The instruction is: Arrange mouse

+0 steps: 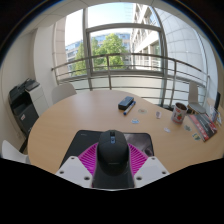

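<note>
A black computer mouse sits between my gripper's two fingers, its nose pointing away over the round wooden table. The magenta pads press against both of its sides, so the fingers are shut on it. The mouse is held above the table's near edge. The rear of the mouse is hidden by the gripper body.
A small black box lies near the table's middle, beyond the fingers. A cup and books or boxes stand at the right. A few small cards lie near them. Black chairs stand at the left. A window with a railing is behind.
</note>
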Available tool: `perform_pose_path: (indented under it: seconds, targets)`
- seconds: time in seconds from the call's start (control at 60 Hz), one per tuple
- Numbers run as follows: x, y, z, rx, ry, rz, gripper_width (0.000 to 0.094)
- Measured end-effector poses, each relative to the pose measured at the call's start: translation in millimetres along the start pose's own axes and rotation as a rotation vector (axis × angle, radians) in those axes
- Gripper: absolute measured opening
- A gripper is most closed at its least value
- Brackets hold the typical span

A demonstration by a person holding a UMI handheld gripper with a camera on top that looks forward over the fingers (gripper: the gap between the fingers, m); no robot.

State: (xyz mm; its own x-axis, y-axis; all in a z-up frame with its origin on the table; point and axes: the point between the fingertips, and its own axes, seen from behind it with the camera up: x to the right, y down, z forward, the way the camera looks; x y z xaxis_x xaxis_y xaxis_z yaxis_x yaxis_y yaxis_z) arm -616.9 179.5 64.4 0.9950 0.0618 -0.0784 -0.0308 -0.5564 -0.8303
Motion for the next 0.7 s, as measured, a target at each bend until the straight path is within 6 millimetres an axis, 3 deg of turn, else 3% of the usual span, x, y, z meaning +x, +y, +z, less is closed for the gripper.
perform_pose_path:
  seconds: [0.15, 0.233, 0.283, 0.317, 0.367, 0.4, 0.433, 0.533, 0.7]
  targets:
    - [-11.3, 45.0, 42.5, -0.086, 0.029, -0.026, 0.0444]
    - [-14.8, 58.3, 51.9, -0.122, 0.028, -0.045, 0.0495]
    - [-11.7, 52.5, 52.5, -0.116, 0.039, -0.048, 0.0538]
    - [-9.6, 51.8, 51.2, -0.119, 0.048, -0.051, 0.0592]
    - [-10.8, 47.7, 47.5, -0.12, 0.05, -0.053, 0.0756]
    - [-13.5, 42.3, 42.1, -0.116, 0.053, -0.051, 0.086]
    - [-13.9, 36.9, 35.1, -0.11, 0.062, -0.046, 0.0824]
    - [-15.7, 18.3, 7.7, -0.074, 0.091, -0.037, 0.0845]
    - [-27.2, -11.5, -66.1, -0.004, 0.139, -0.01, 0.0841]
